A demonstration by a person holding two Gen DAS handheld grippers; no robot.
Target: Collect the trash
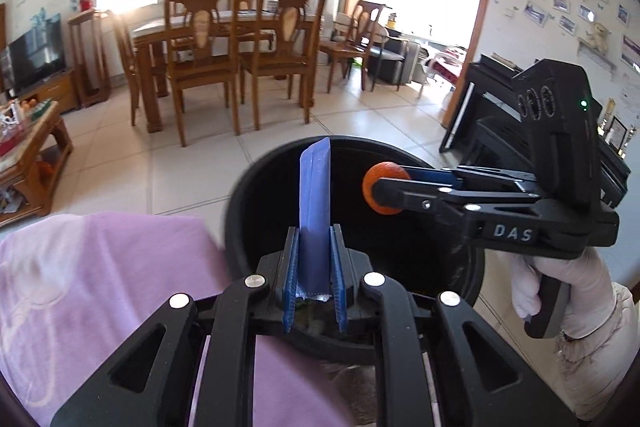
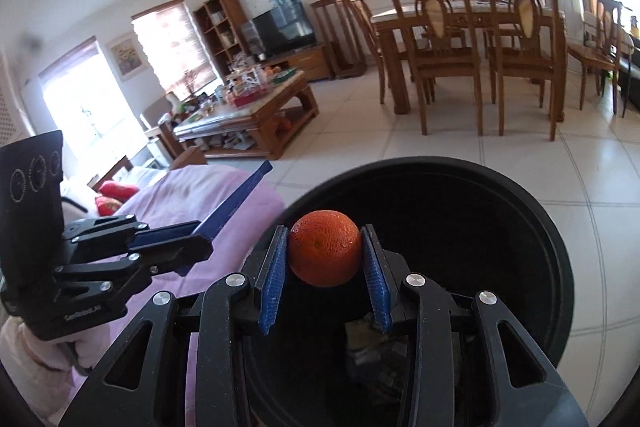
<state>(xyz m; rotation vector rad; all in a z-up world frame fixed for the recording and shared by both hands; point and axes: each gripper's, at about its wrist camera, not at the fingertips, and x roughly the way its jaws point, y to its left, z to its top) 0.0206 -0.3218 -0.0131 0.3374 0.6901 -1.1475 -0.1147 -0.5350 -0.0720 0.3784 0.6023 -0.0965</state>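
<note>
My left gripper [image 1: 315, 255] is shut on a long blue wrapper [image 1: 315, 195] that stands up between its blue pads, over the near rim of a round black trash bin [image 1: 240, 211]. My right gripper [image 2: 325, 251] is shut on a small orange [image 2: 324, 253] and holds it above the bin's open mouth [image 2: 532, 227]. In the left wrist view the right gripper [image 1: 386, 193] reaches in from the right with the orange [image 1: 376, 175] over the bin. In the right wrist view the left gripper [image 2: 200, 235] is at the left with the wrapper [image 2: 240, 195] slanting up.
A pink-purple cloth [image 1: 100, 287] covers the surface left of the bin. Some trash [image 2: 372, 347] lies in the bin's bottom. A wooden dining table with chairs [image 1: 224, 43] stands across the tiled floor, a cluttered coffee table [image 2: 248, 111] at the left, a black piano [image 1: 492, 107] at the right.
</note>
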